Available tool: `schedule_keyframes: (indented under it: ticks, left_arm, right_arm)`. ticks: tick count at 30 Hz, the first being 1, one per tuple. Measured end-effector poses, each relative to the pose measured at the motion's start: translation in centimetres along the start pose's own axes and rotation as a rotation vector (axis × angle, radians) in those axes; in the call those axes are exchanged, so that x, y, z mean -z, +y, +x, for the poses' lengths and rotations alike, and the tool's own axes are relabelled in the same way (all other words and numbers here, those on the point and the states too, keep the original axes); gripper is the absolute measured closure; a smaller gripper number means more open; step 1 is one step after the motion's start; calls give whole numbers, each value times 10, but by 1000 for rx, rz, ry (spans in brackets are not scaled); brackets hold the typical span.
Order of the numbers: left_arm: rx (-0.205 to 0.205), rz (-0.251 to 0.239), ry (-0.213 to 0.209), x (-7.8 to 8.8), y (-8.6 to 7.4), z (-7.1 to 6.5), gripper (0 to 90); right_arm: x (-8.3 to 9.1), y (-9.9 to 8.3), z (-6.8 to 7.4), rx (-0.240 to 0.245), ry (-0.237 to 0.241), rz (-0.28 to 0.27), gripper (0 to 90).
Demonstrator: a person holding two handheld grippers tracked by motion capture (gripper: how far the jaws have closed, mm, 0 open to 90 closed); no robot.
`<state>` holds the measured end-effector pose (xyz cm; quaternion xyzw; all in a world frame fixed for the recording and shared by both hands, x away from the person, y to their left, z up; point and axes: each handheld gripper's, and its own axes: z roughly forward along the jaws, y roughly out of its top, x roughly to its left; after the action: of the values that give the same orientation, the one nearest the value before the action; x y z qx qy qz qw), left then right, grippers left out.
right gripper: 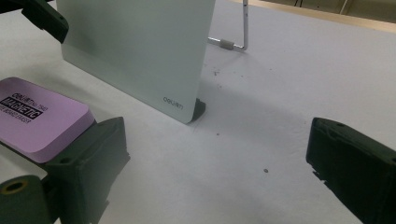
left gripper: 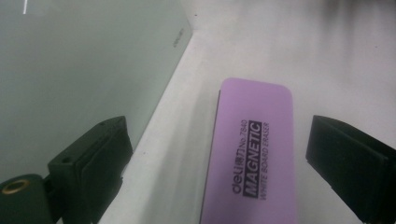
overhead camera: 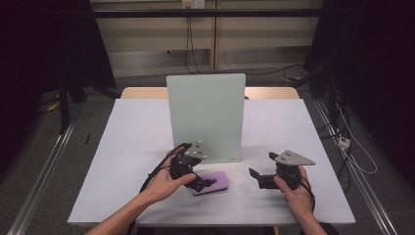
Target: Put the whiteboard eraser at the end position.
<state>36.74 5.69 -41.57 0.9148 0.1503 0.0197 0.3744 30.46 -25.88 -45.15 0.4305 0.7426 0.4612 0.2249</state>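
The left hand-held gripper (overhead camera: 208, 182) stands open over the purple eraser (overhead camera: 213, 182), which lies flat on the white surface (overhead camera: 137, 142) between its jaws, untouched. Behind stands a whiteboard (overhead camera: 205, 117). The right hand-held gripper (overhead camera: 262, 169) is open, empty. The room around is dark.

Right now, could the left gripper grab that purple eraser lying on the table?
Probably yes: the left gripper hangs right over the purple eraser, jaws open on either side, not pressing it. Nothing lies between; the upright board stands just behind.
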Motion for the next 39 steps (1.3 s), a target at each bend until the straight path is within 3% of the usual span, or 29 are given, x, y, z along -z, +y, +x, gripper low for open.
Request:
schedule_keyframes:
  ticks: [1, 2, 3, 4, 6, 7, 10, 17, 19, 22, 32, 39]
  left_arm:
    - [2, 3, 28, 2, 0, -1, 64]
    - [-4, -11, -3, 4, -2, 2, 64]
    - [11, -19, 26, 5, -3, 0, 64]
    - [16, -33, 20, 6, -5, 2, 64]
    - [42, -49, 45, 11, -8, 3, 64]
    - [46, -49, 83, 14, -10, 4, 64]
    - [91, -97, 83, 23, -13, 9, 67]
    - [101, -185, 126, 41, -19, 12, 68]
    - [113, -203, 117, 46, -23, 14, 68]
    - [115, -202, 144, 51, -30, 17, 67]
    - [198, -202, 265, 65, -57, 28, 66]
    - [238, -203, 288, 77, -77, 33, 65]
  right_arm:
    - [0, 0, 0, 0, 0, 1, 54]
    - [0, 0, 0, 1, 0, 2, 54]
    - [0, 0, 0, 1, 1, 3, 54]
    - [-1, 0, 1, 1, 2, 3, 54]
    - [-1, 0, 1, 1, 2, 5, 53]
    - [-1, 0, 1, 2, 2, 5, 53]
    - [-1, 0, 1, 0, 1, 5, 54]
    - [0, 0, 1, 0, -1, 4, 53]
    - [0, 0, 1, -2, -2, 3, 54]
    - [0, 0, 1, -2, -3, 3, 53]
    - [-1, 0, 1, -3, -4, 7, 54]
    - [0, -1, 0, -7, -11, 9, 54]
